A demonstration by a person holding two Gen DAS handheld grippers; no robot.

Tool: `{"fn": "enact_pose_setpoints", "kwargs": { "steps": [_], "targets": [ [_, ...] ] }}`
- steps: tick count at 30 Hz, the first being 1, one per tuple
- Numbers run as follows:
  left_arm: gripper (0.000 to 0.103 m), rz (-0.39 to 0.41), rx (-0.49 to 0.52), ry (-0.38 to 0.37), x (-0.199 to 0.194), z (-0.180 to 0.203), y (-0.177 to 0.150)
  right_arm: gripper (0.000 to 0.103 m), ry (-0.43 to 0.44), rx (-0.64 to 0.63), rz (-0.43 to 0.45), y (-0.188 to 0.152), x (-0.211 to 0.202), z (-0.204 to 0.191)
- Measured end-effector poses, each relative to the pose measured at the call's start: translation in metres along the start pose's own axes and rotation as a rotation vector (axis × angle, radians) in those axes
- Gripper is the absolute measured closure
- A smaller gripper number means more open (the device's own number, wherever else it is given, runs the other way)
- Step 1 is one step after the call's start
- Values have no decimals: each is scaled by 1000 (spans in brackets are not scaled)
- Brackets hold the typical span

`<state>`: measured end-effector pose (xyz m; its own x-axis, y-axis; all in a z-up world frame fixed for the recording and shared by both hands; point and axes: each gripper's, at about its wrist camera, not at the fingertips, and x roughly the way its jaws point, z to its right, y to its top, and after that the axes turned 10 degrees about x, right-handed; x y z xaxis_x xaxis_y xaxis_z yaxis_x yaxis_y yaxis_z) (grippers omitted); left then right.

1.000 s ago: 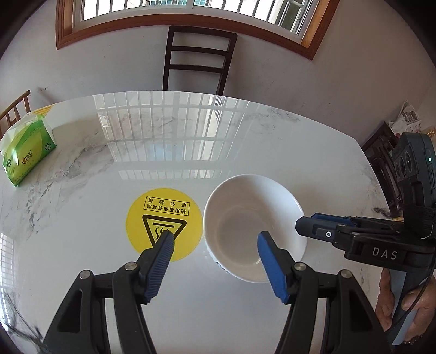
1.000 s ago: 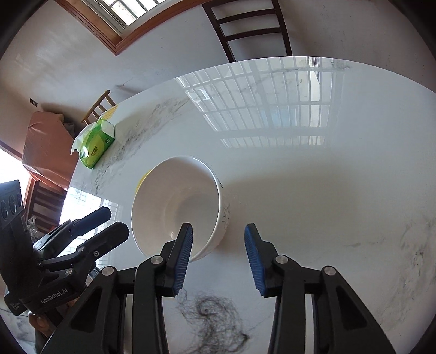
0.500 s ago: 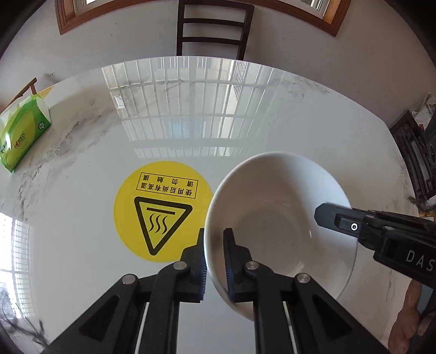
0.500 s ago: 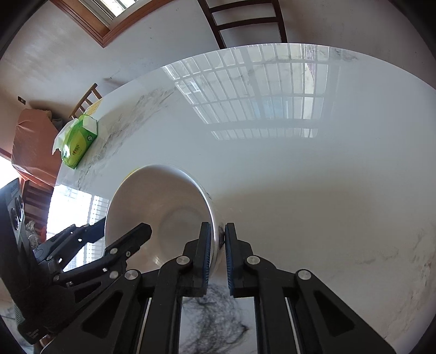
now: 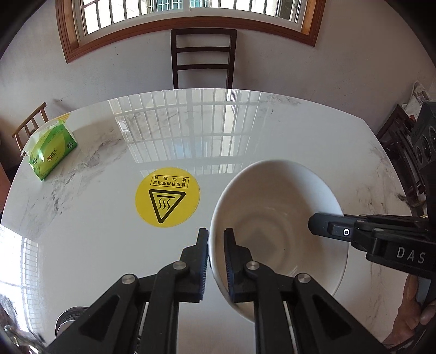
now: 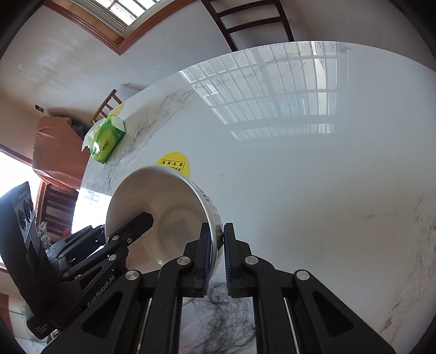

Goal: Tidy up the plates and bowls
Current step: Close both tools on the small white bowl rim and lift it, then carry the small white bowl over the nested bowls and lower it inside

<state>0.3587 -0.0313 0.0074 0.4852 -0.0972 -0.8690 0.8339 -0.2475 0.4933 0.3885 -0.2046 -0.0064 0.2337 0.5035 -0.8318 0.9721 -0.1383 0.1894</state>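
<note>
- Over the near right part of the white marble worktop (image 5: 272, 130): one white bowl (image 5: 278, 217), pinched from two sides at once.
- Left gripper (image 5: 216, 261): jaws clamped on the bowl's left rim, one pad outside the wall, one inside. Only the rim thickness separates them.
- Right gripper (image 6: 217, 253): jaws clamped on the opposite rim, same arrangement, inner pad inside the bowl, outer pad on the patterned outer wall.
- In the left wrist view the right gripper reaches in from the right edge with its tip at the bowl's far rim; a hand (image 5: 411, 307) shows under it at the lower right corner.
- In the right wrist view the left gripper comes in from the lower left with its tip over the bowl's rim.
- Bowl is empty and tilted in both views, opening turned toward the cameras. Cannot tell whether its base touches the worktop.
- Yellow round warning sticker (image 5: 167, 196) on the worktop, just left of the bowl; from the right wrist view the bowl covers part of it.
- Green tissue pack (image 5: 51, 152) near the far left edge of the worktop, well apart from the bowl.
- Dark wooden chair (image 5: 203, 57) behind the far edge, under the window (image 5: 188, 11).
- Dark tangle of hair-like fibres (image 6: 218, 321) shows below the right gripper's jaws.
</note>
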Motion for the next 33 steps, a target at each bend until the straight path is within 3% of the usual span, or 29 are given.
{"fn": "enact_pose_setpoints", "kwargs": {
  "steps": [8,17,33],
  "targets": [
    [90,72,12,-22,-73,22,-30,94,36,-31,46,-44,-57,-13],
    [89,122,47,-31,-125,50,-69,93,67,-60,86,-104,-105,-14],
    [89,87,54,-61,-138,70,-128,92,61,-55,82,-177,-117,-2]
  ]
}}
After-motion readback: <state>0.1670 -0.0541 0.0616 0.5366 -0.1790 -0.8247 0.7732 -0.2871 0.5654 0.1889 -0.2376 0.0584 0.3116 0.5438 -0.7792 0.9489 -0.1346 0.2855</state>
